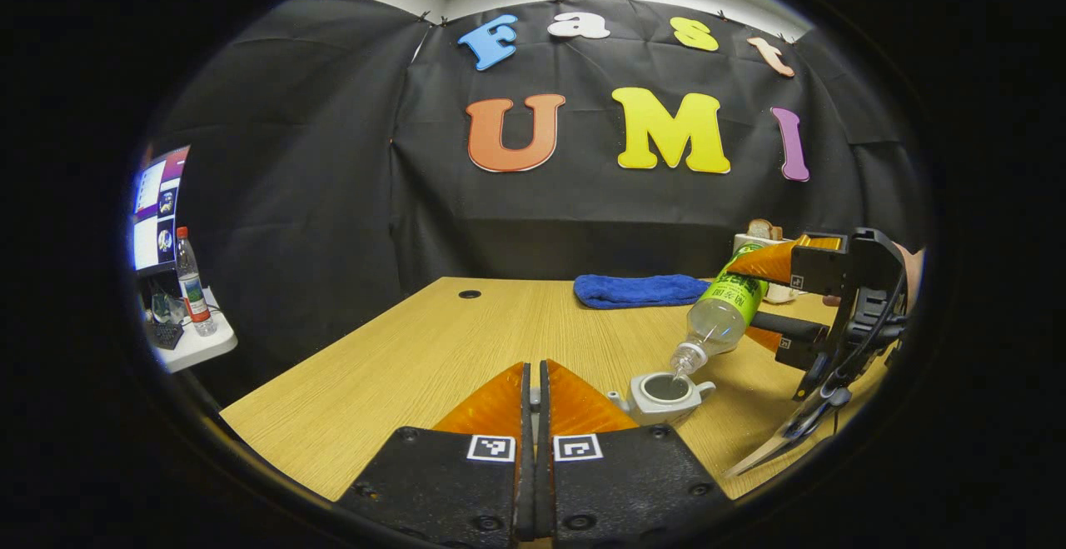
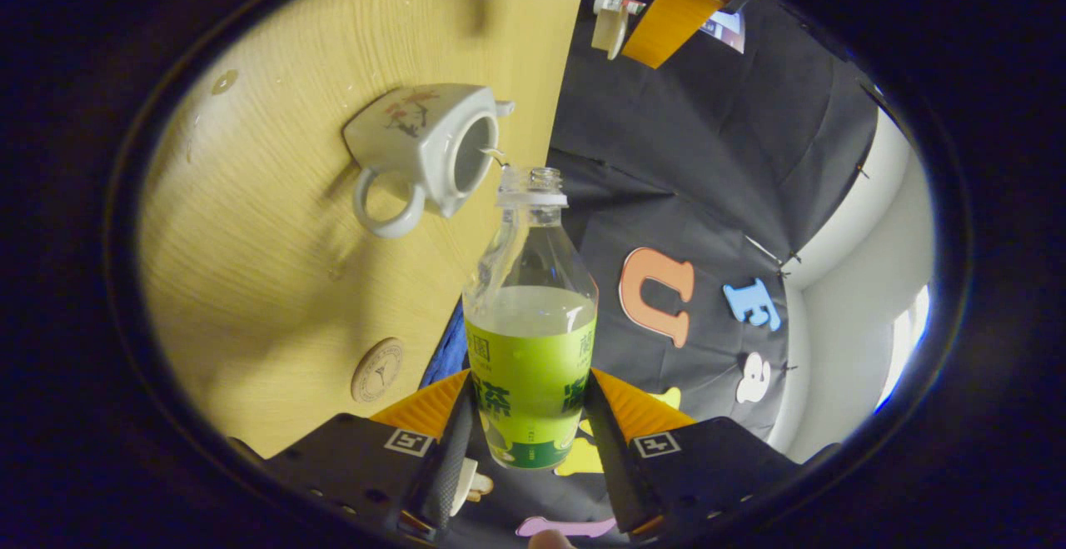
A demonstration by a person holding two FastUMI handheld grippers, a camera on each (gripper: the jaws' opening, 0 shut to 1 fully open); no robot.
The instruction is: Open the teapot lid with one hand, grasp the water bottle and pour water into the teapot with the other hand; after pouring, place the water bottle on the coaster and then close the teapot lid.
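The water bottle (image 2: pixel 530 349) is clamped between the two fingers of the right gripper (image 2: pixel 526 424), which press on either side of its green label; the bottle is uncapped and tipped so that its mouth is held just over the open top of the teapot (image 2: pixel 425 149). In the left gripper view the same bottle (image 1: pixel 721 313) is seen slanting neck-down from the right gripper (image 1: pixel 779 299) toward the teapot (image 1: pixel 662 395), and a thin stream of water can be made out between the two. The teapot is stood on the tabletop (image 1: pixel 400 366) toward its near edge, with no lid on it. The jaws of the left gripper (image 1: pixel 534 399) are drawn nearly together, with only a narrow slit left between them; whether the lid is gripped there cannot be told. A round wooden coaster (image 2: pixel 377 370) is laid on the tabletop near the teapot, apart from it. A folded blue towel (image 1: pixel 640 290) is placed along the far edge of the tabletop.
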